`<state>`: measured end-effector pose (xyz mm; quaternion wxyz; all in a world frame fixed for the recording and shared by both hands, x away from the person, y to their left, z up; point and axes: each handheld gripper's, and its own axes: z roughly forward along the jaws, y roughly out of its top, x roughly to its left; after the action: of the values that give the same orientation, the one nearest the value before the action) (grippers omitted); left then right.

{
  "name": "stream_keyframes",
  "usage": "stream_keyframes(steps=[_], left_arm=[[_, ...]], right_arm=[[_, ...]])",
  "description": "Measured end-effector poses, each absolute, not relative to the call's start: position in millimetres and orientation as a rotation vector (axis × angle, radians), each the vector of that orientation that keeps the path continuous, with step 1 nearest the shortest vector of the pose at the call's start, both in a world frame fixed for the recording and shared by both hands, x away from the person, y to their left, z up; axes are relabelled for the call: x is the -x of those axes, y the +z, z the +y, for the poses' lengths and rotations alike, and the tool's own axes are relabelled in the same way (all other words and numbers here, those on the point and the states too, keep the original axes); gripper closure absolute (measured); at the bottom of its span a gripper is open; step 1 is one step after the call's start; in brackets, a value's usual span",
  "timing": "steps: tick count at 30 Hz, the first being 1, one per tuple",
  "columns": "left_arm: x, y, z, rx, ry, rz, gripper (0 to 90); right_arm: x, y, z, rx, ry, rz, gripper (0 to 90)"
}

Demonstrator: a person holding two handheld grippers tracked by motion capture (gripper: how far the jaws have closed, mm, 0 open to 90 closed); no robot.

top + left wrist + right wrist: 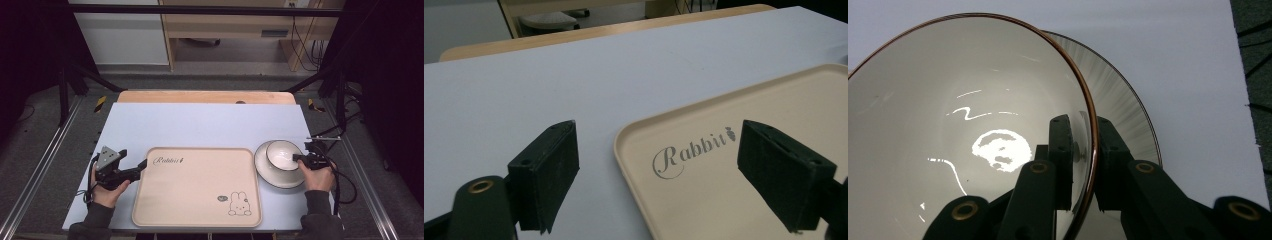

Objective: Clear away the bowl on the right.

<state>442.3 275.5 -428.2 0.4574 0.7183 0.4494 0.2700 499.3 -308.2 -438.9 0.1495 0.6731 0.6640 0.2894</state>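
A white bowl (280, 153) with a thin brown rim (1083, 90) sits on a white plate (267, 175) at the right of the table. My right gripper (296, 158) is shut on the bowl's rim, one jaw inside the bowl and one outside (1087, 155). The plate (1128, 110) shows behind the bowl. A beige tray (197, 187) marked "Rabbit" with a rabbit drawing lies in the middle. My left gripper (142, 164) hovers open at the tray's near-left corner (634, 135), one jaw over the table and one over the tray, nothing between them.
The table has a pale blue mat (200, 122) with a wooden edge (205, 96) at the far side. Black frame rails (345, 105) and cables run along both sides. Floor and furniture lie beyond the table.
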Motion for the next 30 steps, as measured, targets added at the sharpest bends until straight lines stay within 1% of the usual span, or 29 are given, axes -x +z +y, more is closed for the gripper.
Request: stream_keyframes(steps=[30], left_arm=[[-442.3,-428.6,274.4,-1.78,0.67,1.107,16.6]], right_arm=[[-498.8,-437.0,-309.6,-1.943,0.865,1.876,83.2]])
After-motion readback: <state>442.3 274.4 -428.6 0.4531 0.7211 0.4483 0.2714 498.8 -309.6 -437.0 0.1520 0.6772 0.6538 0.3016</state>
